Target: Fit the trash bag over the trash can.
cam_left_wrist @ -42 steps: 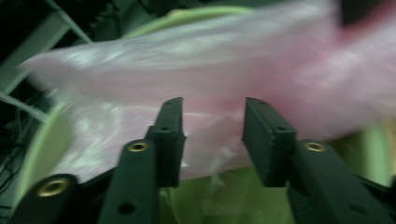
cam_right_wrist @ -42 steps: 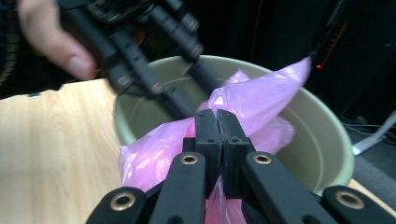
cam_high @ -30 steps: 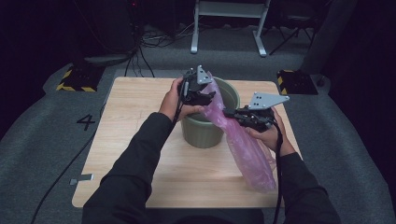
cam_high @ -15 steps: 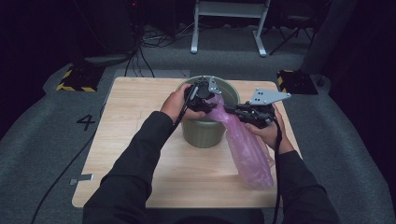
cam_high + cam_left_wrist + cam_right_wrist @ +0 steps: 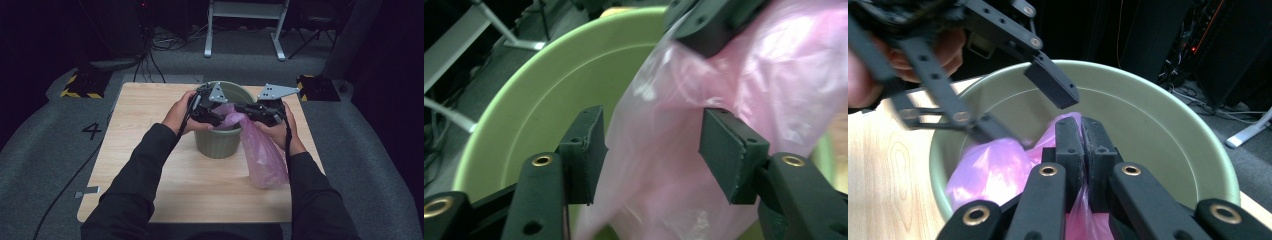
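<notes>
— What has moved since a moment ago?

— Both my hands have drawn closer together over the green bin [image 5: 218, 142], and the top of the pink plastic bag [image 5: 260, 150] now sits at the bin's mouth rather than off to its right.

— How does the bag look?

— Thin, see-through pink, crumpled and glossy. Its upper end is bunched over the bin's near right rim and dips inside, while the long lower part hangs down the outside of the bin onto the tabletop [image 5: 150, 165].

— And your claws?

— My right claw [image 5: 1080, 145] is clamped tight on a fold of the bag's top edge, jaws pressed together just inside the bin. My left claw [image 5: 651, 150] stands wide apart, one jaw on each side of the pink film; the film fills the gap between them, but whether the pads touch it I cannot tell.

— Where is the bin?

— Upright, toward the far middle of the tabletop, between my two hands.
</notes>
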